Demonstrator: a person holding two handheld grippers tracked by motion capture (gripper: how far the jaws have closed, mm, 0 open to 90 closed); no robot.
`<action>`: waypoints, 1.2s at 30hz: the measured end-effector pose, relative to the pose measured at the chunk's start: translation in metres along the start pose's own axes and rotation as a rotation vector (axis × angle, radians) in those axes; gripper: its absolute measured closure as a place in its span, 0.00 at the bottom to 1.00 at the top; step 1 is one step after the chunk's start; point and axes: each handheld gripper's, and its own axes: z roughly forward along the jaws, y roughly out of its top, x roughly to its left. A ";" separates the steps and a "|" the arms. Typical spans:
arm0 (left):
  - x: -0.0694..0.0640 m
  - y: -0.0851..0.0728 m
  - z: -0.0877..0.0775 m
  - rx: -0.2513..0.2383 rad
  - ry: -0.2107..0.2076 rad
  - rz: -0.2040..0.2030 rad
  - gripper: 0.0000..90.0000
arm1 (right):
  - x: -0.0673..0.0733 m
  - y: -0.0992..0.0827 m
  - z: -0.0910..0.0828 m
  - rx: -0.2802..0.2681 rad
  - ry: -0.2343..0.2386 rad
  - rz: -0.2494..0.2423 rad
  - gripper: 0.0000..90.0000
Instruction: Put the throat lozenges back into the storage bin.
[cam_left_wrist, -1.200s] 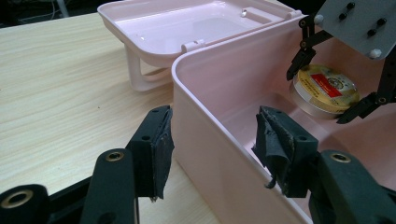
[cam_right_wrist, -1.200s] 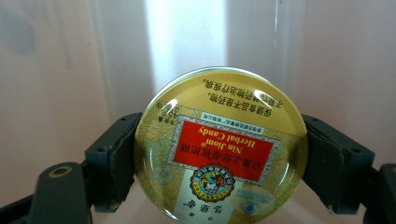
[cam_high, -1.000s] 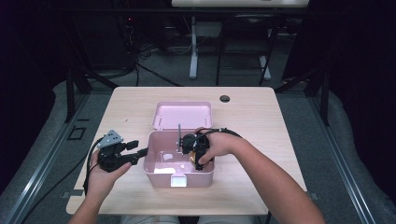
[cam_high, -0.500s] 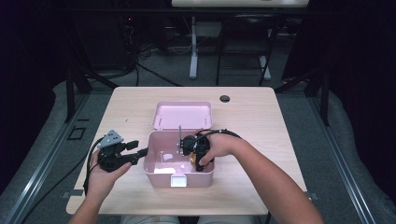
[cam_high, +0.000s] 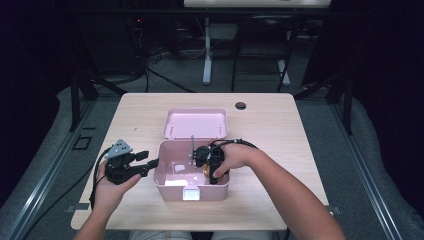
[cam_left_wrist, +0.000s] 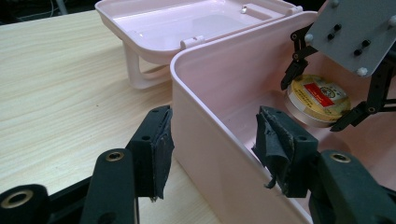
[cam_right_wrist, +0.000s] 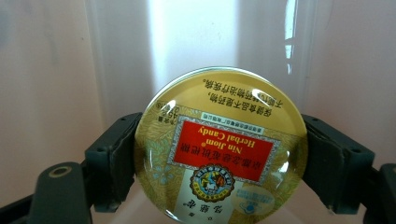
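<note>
A pale wooden table (cam_high: 280, 130) stands in a dark room, with cables and metal legs on the floor behind it. On the table sits one open pink plastic box (cam_high: 170, 184), and its lid (cam_high: 195, 123) lies flat behind it, just beside the back wall.

The right gripper (cam_high: 209, 168) reaches down into the box near the right wall. In the right gripper view its two black jaws are closed against opposite edges of one round tin of Nin Jiom Herbal Candy (cam_right_wrist: 221, 144), gold with a red label; the tin sits squarely between the pads, its printed face turned to the camera and its text upside down. In the left gripper view the same tin (cam_left_wrist: 317, 99) shows low inside the box, between the far gripper's jaw tips; whether it rests on the floor of the box I cannot tell.

The left gripper (cam_left_wrist: 212, 147) straddles the box's left wall, one jaw outside and one inside. The jaws stand wide apart; both pads are clear of the wall and hold nothing.

Counted: one box, one lid, one tin, two grippers.
</note>
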 end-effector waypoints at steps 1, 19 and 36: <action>0.000 0.000 0.000 0.000 0.000 0.000 0.51 | 0.000 0.000 0.001 0.001 0.000 -0.001 0.22; -0.001 0.000 0.001 0.001 -0.001 -0.001 0.51 | 0.000 0.000 0.007 0.002 0.015 0.015 0.22; -0.003 -0.001 0.003 0.004 -0.008 0.005 0.51 | 0.000 -0.002 -0.013 -0.052 -0.021 0.025 0.17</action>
